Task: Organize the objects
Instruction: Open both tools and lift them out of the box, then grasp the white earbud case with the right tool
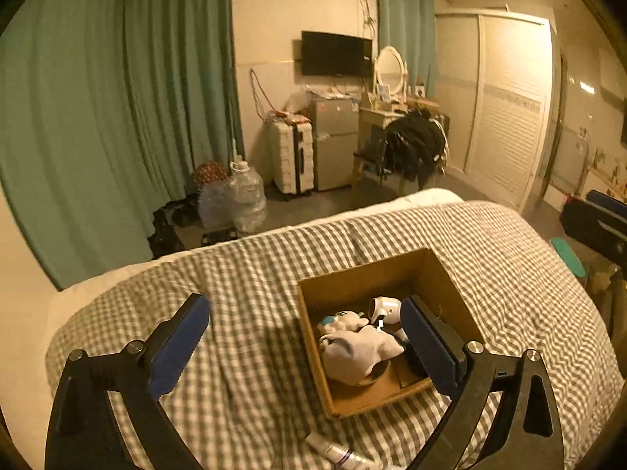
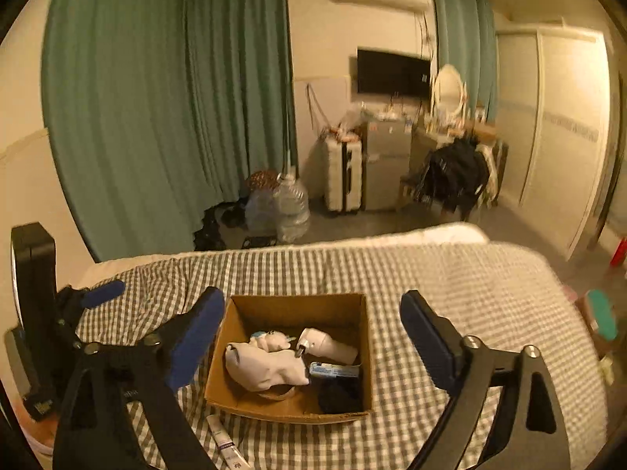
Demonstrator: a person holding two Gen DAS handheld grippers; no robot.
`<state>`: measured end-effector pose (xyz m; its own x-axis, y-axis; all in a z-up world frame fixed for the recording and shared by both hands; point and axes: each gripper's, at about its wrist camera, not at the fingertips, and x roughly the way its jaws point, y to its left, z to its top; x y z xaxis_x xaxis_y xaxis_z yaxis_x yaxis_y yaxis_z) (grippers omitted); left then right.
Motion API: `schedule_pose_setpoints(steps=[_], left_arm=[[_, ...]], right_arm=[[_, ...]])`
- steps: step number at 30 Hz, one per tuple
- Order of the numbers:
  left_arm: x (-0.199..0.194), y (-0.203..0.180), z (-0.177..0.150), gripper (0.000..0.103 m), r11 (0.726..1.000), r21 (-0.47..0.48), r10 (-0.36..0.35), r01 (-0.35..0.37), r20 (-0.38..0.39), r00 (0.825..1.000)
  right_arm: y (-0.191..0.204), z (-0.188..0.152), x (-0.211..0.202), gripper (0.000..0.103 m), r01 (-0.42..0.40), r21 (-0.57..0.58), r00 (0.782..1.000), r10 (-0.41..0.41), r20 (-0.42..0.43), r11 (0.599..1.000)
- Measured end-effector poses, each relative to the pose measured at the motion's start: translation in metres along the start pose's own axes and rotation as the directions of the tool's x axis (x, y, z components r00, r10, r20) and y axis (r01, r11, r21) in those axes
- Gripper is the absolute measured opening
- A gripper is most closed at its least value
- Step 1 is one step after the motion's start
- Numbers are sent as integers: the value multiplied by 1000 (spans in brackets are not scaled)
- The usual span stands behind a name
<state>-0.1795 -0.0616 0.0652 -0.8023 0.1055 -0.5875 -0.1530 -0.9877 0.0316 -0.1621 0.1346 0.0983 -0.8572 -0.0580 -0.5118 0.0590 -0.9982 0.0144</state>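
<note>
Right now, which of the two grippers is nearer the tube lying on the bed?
Left, probably. The tube lies just under the left gripper; the right gripper sits further right, above the cardboard box.

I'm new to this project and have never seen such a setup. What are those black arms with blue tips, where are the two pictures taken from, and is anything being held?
Those are hand-held grippers: a person carries one in each hand, each with a fisheye camera looking forward along its two blue-padded fingers. One picture comes from the left gripper, the other from the right gripper. Both stand open and hold nothing. Below them a cardboard box sits on a bed with a checked cover. Inside lie a white plush toy, a smaller plush figure, a white hair dryer and a few other items. A tube lies on the cover outside the box, near its front corner.
</note>
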Motion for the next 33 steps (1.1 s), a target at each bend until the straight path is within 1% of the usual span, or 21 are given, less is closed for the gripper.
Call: schedule_pose_setpoints(steps=[4,8,12,15,17,20,23,25,27,29,31,33], left_arm=[[-35,12,-6,102,1000,-19,21,-20,24,999],[-60,20,-19,103,999,-34,43,-42,33,999],[-76,24,-46,103,993,-80,90,-89,10,996],[-81,26,-74,103,990,-102,94,-93,1,996],[-80,26,-90,103,988,-108,114,-114,-8,993],[-67,22,-115,103,988,-85,127,-130,-41,991],[-49,20,-138,103,985,-47,166,-169,-59,984],[-30,20,-156,103,981,-31,187,-191,-99,977],[-9,21,-175,103,982,-31,182,-188,-148,972],[9,22,-194,103,981,-41,181,-192,-192,965],[22,21,-206,103,981,-42,175,-189,-221,959],[32,19,-218,103,981,-33,178,-191,-239,955]], right_arm=[[18,-3,-40,96,29,-61,999,-27,36,998],[30,-14,-65,96,2,-80,1000,0,31,997],[40,-35,-83,96,-7,-85,999,9,31,996],[45,-59,-88,96,2,-82,1000,-1,9,997],[45,-77,-88,96,9,-87,1000,-9,5,996],[45,-111,-73,96,28,-92,999,-32,-38,995],[41,-140,-50,96,-2,-76,994,-6,-109,997],[37,-156,-31,96,-20,-56,988,11,-156,998],[37,-173,-12,96,-29,-50,979,18,-204,998],[36,-190,8,96,-37,-48,968,24,-250,998],[37,-209,31,96,-53,-51,949,34,-313,997],[40,-226,51,96,-85,-51,924,59,-378,995]])
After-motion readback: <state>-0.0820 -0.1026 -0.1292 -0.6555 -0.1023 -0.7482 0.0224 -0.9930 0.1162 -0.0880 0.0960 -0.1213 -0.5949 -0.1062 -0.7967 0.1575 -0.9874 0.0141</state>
